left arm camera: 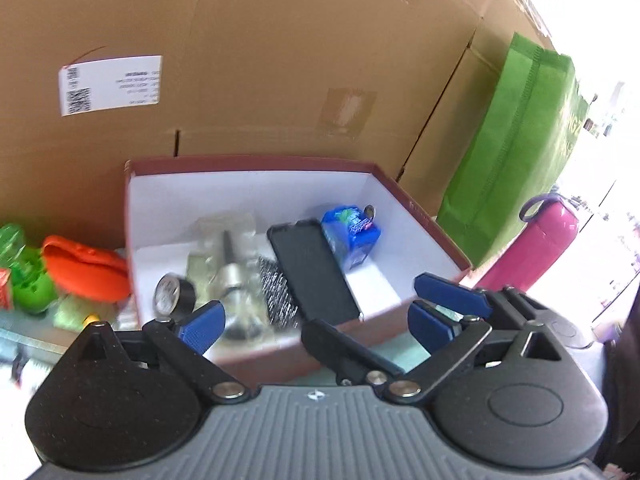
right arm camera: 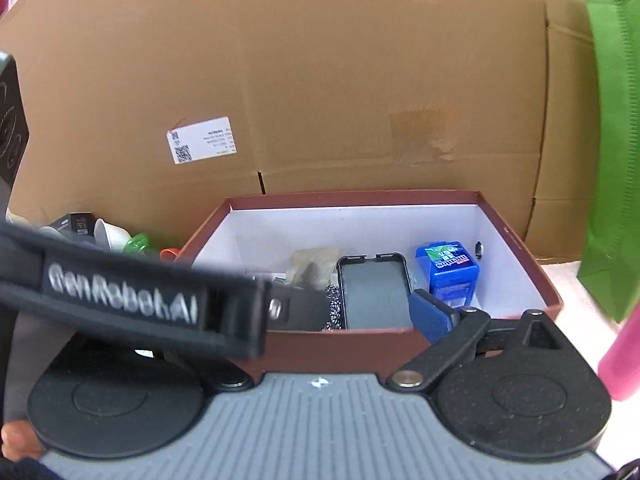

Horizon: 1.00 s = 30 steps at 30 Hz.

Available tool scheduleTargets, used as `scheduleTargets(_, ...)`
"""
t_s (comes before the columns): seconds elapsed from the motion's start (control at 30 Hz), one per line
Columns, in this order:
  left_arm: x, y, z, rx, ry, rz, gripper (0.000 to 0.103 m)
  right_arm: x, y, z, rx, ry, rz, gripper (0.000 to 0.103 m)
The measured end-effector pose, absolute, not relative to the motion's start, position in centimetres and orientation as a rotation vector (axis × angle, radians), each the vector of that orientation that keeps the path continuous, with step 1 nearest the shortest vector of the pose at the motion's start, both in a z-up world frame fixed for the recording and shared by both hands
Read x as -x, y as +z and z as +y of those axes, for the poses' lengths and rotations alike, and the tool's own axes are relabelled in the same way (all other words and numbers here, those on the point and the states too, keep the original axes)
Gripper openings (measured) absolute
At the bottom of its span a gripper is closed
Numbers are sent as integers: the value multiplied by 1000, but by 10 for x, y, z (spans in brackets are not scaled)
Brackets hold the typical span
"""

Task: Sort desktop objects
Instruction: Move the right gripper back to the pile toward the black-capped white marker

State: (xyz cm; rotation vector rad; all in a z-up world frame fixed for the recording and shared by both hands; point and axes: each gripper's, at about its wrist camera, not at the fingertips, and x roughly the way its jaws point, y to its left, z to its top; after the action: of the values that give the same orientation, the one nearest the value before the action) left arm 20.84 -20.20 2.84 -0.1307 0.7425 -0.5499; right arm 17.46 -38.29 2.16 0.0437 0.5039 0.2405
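— Sorting under way: phone point(left arm camera: 316, 272), mint box point(left arm camera: 352, 236) and tape roll point(left arm camera: 172, 294) inside red box point(left arm camera: 420, 216); orange item point(left arm camera: 84, 268) outside, left of box. Tools?

— Left tool point(left arm camera: 316, 328) spread wide, empty, at box's near wall. Right tool point(right arm camera: 320, 320) half-hidden behind strap point(right arm camera: 120, 300); unable to tell state. Next, likely: reaching left of box.

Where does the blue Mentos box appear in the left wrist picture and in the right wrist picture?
Left wrist: the blue Mentos box lies right of centre, inside the red box, just right of the black phone.
Right wrist: it stands right of centre, again right of the phone, near the right inner wall.
Shared landmark: the white label on the cardboard behind.
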Motion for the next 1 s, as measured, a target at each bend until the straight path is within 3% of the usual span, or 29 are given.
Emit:
scheduleTargets(0.13, -181, 30, -193, 93, -538, 661, 101, -151, 22, -380, -63, 259, 481, 95)
scheduleTargets(0.5, -122, 25, -150, 189, -557, 660, 101, -96, 15, -352, -98, 316, 436, 95)
scheduleTargets(1.0, -63, -18, -63, 225, -414, 683, 101, -64, -33, -260, -31, 515, 551, 95)
